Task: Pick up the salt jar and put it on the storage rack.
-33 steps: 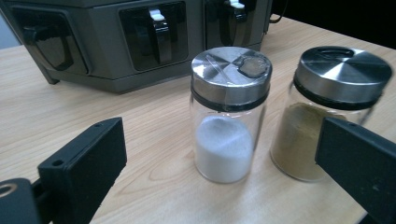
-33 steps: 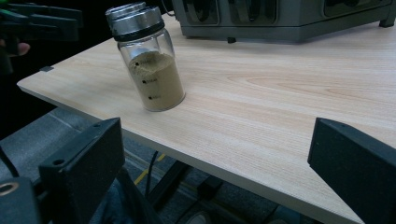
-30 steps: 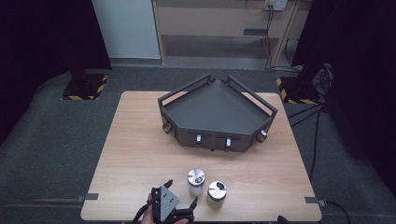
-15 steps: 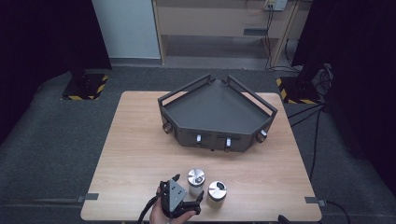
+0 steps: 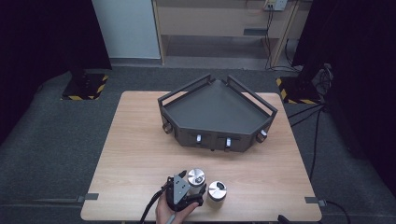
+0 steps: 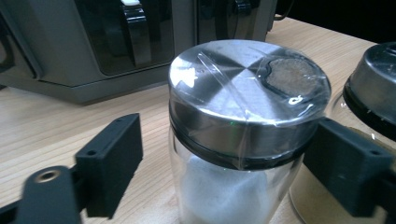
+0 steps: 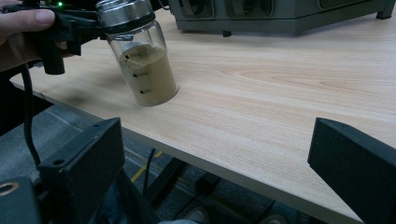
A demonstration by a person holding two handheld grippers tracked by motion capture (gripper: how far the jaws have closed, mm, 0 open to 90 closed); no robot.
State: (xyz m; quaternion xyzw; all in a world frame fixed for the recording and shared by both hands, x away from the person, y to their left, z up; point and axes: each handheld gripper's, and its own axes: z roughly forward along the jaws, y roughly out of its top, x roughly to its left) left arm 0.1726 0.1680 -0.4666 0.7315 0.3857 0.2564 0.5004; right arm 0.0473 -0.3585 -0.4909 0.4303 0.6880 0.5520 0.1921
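Observation:
A glass jar of white powder (image 6: 233, 186) with a taped metal lid (image 5: 196, 176) stands near the table's front edge. My left gripper (image 5: 190, 185), held in a hand, has its jaws around the jar's neck (image 6: 229, 161). They have just been closing. The right pad (image 6: 345, 163) meets the lid's rim, while the left pad (image 6: 112, 161) is still apart from the glass. A second jar (image 5: 217, 190), holding tan powder (image 7: 145, 74), stands just right of the first. My right gripper (image 7: 219, 158) hangs open below the table's front edge, nothing between its jaws.
A dark three-cornered tray (image 5: 217, 112) with rails and front knobs sits at the back middle of the wooden table (image 5: 140, 154). The left gripper's cable (image 5: 152, 207) trails off the front edge. Bare wood lies to the left and right of the jars.
The left gripper has slid right and forward along the front edge until its jaws stand around the white-powder jar. Both jars and the tray have stayed put.

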